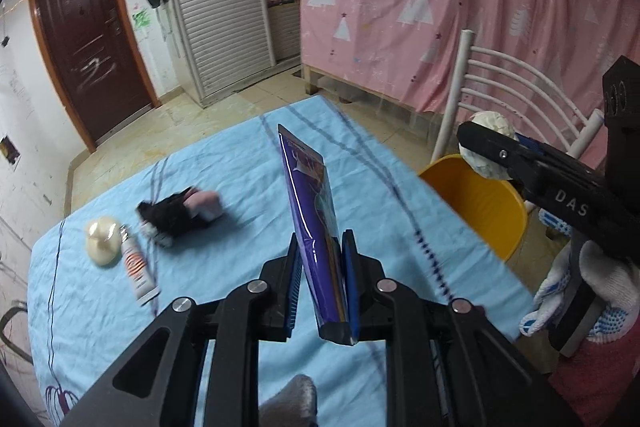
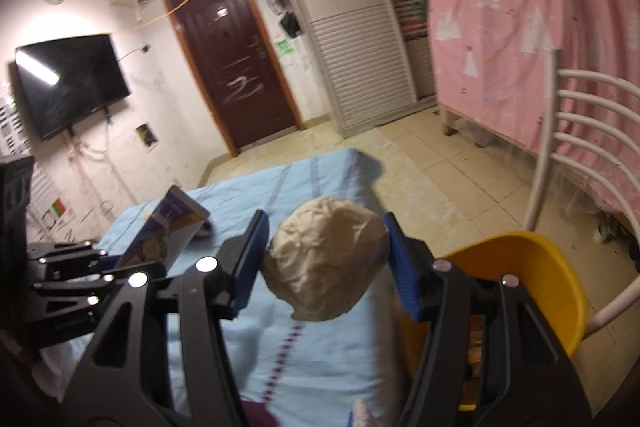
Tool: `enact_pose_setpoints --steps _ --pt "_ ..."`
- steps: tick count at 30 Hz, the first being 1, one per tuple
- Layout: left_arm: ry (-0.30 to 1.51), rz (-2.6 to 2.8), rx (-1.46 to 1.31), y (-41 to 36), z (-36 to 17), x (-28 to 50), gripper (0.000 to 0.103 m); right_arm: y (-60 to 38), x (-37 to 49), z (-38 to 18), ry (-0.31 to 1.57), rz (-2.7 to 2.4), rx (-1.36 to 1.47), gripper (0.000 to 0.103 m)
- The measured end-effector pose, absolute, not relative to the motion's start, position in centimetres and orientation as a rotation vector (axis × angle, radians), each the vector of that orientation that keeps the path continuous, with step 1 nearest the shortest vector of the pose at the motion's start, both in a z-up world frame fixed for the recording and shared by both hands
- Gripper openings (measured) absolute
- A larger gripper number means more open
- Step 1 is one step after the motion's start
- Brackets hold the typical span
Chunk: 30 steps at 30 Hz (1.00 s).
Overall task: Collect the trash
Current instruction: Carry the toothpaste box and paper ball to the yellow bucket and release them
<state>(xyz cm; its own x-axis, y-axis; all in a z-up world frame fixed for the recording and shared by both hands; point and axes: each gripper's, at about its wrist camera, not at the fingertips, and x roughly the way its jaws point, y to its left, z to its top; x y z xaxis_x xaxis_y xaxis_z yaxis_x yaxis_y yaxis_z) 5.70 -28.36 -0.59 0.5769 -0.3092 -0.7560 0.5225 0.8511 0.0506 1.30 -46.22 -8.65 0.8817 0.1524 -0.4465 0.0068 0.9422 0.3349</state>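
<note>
My left gripper point(image 1: 320, 239) is shut on a flat purple packet point(image 1: 308, 187), which stands on edge and points away over the blue-clothed table point(image 1: 224, 163). At the right of that view my right gripper point(image 1: 486, 147) is shut on a crumpled ball of white paper point(image 1: 490, 125), held just above the rim of a yellow bin point(image 1: 480, 203). In the right wrist view the paper ball point(image 2: 328, 263) fills the gap between the blue pads of my right gripper point(image 2: 325, 223). The bin point(image 2: 532, 267) lies low to its right. The purple packet point(image 2: 168, 231) shows at the left.
On the cloth at the left lie a black and pink bundle point(image 1: 180, 211), a cream round object point(image 1: 103, 241) and a white and orange tube point(image 1: 136, 267). A white chair point(image 1: 500, 79) stands behind the bin, before a pink curtain point(image 1: 440, 7). A gloved hand point(image 1: 592, 279) holds the right gripper.
</note>
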Motion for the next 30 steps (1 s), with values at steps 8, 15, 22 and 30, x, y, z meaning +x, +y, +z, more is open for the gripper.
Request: enact_pose_setpoints --steps 8,15,22,30 --pt "0.811 -0.587 0.321 -35.5 0.1 5.9 0.010 -52.0 0.8 -9.6 0.487 -0.024 0.404 0.056" --pt "0.847 -0.690 0.354 -42.5 -0.9 6.1 0.010 -56.1 0.4 -10.9 0.494 -0.094 0.465 0.056" --pt "0.887 -0.711 0.360 -46.3 -2.4 6.5 0.010 -58.8 0.1 -11.8 0.481 -0.137 0.532 0.056" --pt "0.952 -0.718 0.302 -48.0 -3.9 7.4 0.035 -60.4 -0.7 -11.8 0.439 -0.174 0.584 0.072"
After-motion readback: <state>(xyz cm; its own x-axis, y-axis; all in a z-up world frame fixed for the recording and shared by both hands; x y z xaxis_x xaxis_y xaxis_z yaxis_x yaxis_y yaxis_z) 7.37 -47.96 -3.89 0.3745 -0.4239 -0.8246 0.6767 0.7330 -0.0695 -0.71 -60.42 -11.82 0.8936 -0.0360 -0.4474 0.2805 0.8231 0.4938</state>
